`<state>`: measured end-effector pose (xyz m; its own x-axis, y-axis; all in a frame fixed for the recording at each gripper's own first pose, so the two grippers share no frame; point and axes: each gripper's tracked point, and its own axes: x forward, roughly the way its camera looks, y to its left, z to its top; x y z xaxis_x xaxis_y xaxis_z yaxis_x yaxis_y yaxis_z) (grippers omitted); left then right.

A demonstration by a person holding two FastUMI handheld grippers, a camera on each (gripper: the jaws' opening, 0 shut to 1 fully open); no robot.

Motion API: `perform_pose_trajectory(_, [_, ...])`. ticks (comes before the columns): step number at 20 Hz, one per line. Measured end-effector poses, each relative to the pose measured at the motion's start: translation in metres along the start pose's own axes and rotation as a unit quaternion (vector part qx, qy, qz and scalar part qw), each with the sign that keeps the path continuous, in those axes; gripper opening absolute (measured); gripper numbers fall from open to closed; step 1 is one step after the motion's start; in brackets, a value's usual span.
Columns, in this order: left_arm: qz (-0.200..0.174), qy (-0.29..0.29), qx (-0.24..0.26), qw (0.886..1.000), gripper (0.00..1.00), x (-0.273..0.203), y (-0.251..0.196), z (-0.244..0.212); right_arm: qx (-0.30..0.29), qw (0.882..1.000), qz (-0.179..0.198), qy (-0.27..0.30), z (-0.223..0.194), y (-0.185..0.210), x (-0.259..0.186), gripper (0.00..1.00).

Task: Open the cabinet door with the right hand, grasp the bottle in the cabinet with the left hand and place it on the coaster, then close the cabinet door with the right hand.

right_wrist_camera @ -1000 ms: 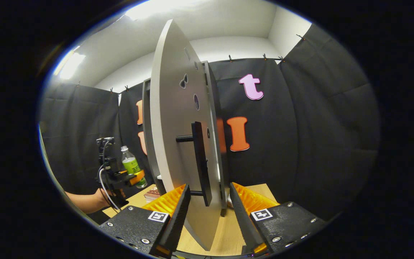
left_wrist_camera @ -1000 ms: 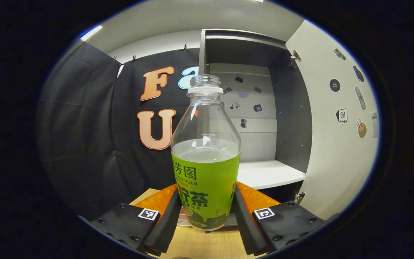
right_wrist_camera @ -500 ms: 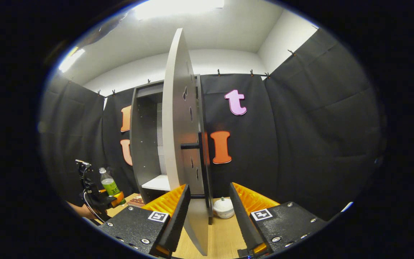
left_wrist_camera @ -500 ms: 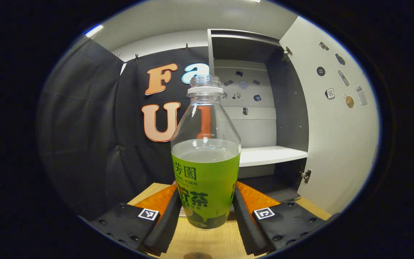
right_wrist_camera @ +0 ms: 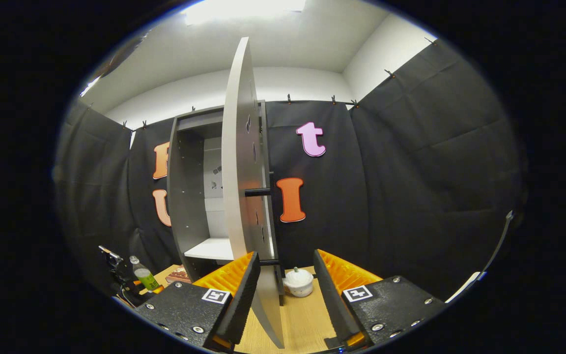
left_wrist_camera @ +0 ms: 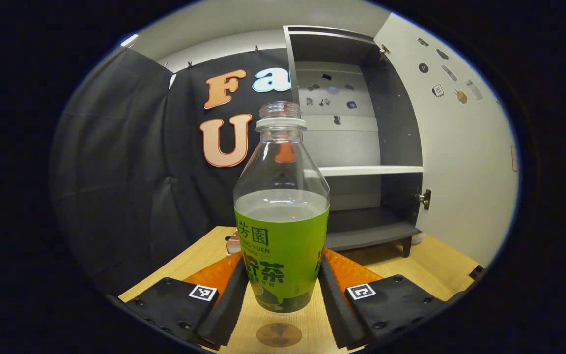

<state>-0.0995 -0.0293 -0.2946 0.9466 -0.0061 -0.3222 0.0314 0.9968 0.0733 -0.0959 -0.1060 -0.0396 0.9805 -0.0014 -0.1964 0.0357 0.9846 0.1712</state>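
Clamping the bottle [left_wrist_camera: 281,231] above the coaster [left_wrist_camera: 278,334], left tongs [left_wrist_camera: 281,300]; right tongs [right_wrist_camera: 283,295] gape beside the door [right_wrist_camera: 243,196].

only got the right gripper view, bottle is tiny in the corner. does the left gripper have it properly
observer: Yes. In the left gripper view the left gripper is shut on the bottle, one finger on each side low down, and the bottle is upright.
operator: is it on the coaster
observer: No. The coaster lies bare on the table, nearer the camera than the bottle's base.
operator: cap on?
observer: No cap. The neck is open, and the liquid sits about halfway up.
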Motion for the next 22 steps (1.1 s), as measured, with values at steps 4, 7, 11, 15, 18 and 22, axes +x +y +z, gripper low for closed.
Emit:
perform_pose_trajectory(4, [-0.008, 0.017, 0.037, 0.999, 0.81, -0.005, 0.000, -0.041, 0.022, 1.000, -0.014, 0.000, 0.001, -0.001, 0.000, 0.74])
perform_pose_trajectory(7, [-0.011, 0.031, 0.044, 0.998, 0.80, -0.003, 0.003, -0.070, 0.028, 0.999, -0.019, 0.002, 0.003, -0.001, -0.001, 0.74])
perform_pose_trajectory(11, [-0.003, 0.048, 0.046, 0.998, 0.81, 0.004, 0.007, -0.102, 0.044, 0.999, -0.026, 0.008, 0.006, -0.001, -0.003, 0.69])
perform_pose_trajectory(15, [-0.002, 0.058, 0.036, 0.998, 0.81, 0.011, 0.004, -0.123, 0.050, 0.998, -0.028, 0.010, 0.014, 0.000, -0.007, 0.69])
perform_pose_trajectory(18, [-0.001, 0.070, 0.017, 0.997, 0.81, 0.011, 0.001, -0.139, 0.050, 0.998, -0.034, 0.011, 0.018, -0.002, -0.007, 0.69])
perform_pose_trajectory(22, [0.005, 0.086, -0.008, 0.996, 0.81, 0.011, 0.003, -0.153, 0.045, 0.998, -0.034, 0.008, 0.025, 0.003, -0.005, 0.69])
